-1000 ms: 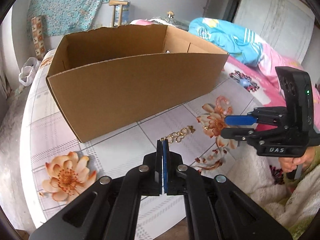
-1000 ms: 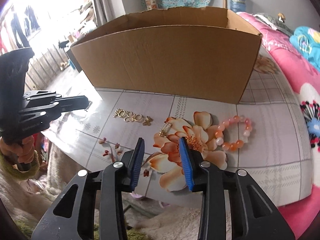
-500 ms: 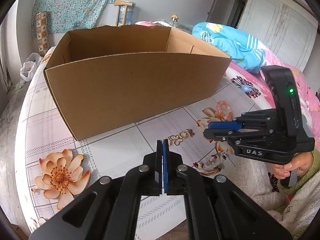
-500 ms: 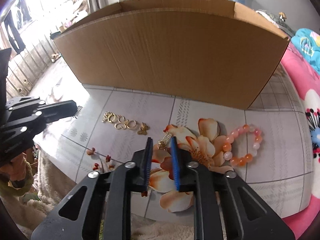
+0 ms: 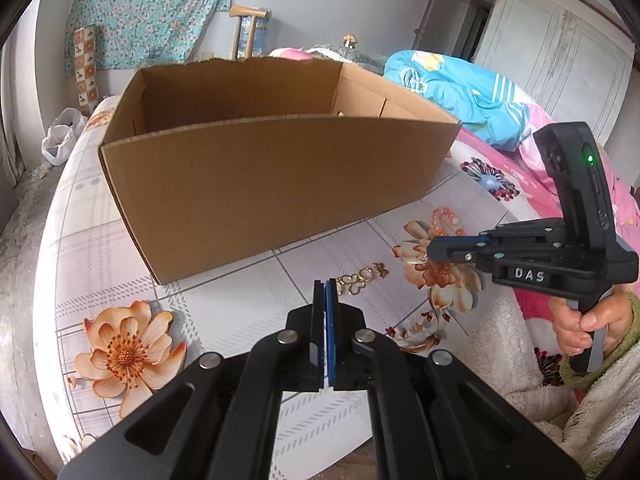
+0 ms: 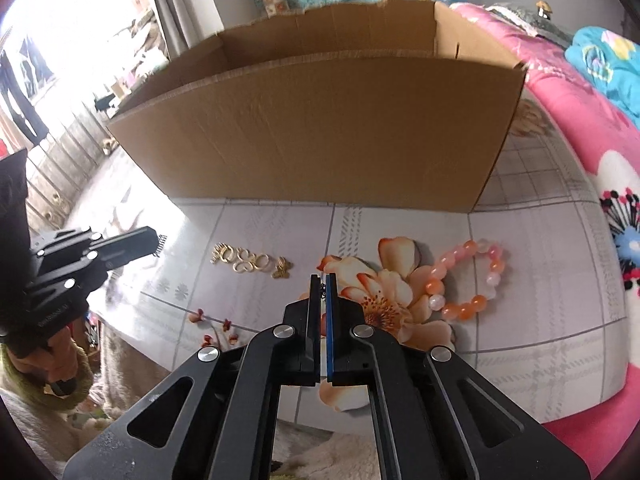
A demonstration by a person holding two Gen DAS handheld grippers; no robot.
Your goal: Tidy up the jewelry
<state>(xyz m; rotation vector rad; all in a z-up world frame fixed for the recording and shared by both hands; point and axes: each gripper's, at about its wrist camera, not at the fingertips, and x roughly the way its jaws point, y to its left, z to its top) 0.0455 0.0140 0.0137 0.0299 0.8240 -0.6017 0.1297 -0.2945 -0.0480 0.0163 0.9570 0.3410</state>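
**Q:** Cardboard box (image 6: 320, 128): how does it lie from the tool that carries the load?

**A:** Straight ahead of the right gripper (image 6: 323, 280), past a strip of bare table (image 6: 520, 240). Its long axis runs across the view, so the near wall faces the fingertips broadside. The open top stands higher than the tips, so I judge the coming move to be a lift over that wall, then a release inside.

**Q:** State of that tool?

**A:** Its jaws have just been closing and now stand pressed together. A short chain (image 6: 322, 291) shows in the slit between the pads, pinched at the tips just above the printed flower.

**Q:** And the other tool?

**A:** The left gripper (image 5: 325, 284) is pressed together with nothing between its pads. It hangs over the table's near edge.

**Q:** Where is the remaining jewelry?

**A:** On the table in front of the box. The gold link bracelet (image 6: 250, 260) lies left of the right gripper's tips, nearer the left hand. The bead bracelet (image 6: 472, 276) lies to their right, nearer the right hand.
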